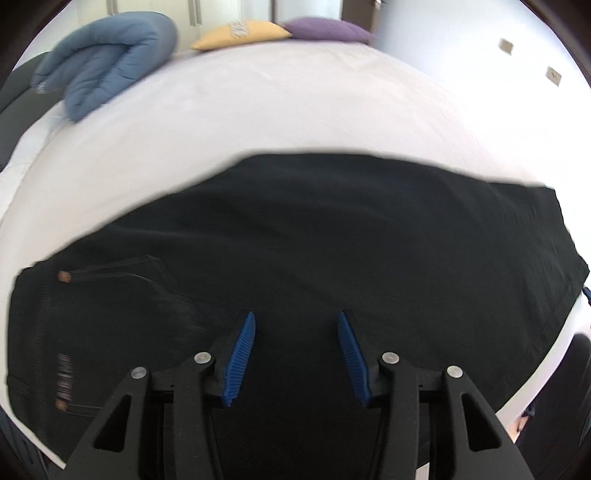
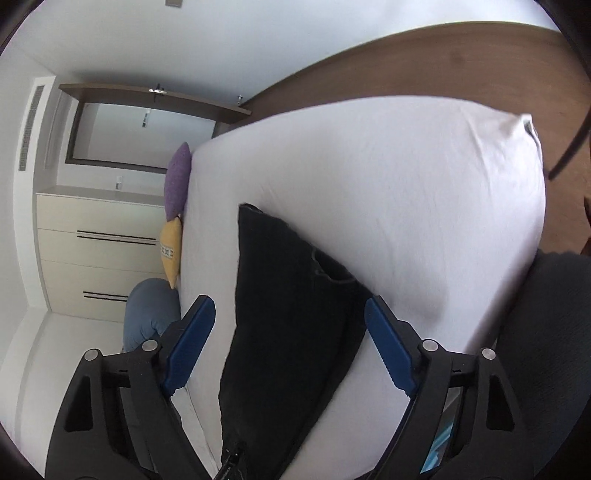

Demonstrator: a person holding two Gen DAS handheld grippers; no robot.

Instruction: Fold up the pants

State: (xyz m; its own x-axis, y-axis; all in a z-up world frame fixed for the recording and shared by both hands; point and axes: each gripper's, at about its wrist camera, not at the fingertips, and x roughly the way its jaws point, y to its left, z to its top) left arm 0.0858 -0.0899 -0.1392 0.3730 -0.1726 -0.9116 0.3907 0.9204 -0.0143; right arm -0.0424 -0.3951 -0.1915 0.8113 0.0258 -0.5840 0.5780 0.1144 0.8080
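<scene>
The black pants lie flat on the white bed, near its front edge. The left tongs hover over the dark cloth, spread, nothing pinched between the blue pads. The right tongs hang above the pants too, spread wide and empty. At the bed's far edge rest a blue pillow, a yellow cushion and a purple cushion.

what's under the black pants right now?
The black pants lie flat on the white sheet of the bed, which shows bare on all visible sides. Whether anything sits between pants and sheet cannot be seen; the fabric covers it.
</scene>
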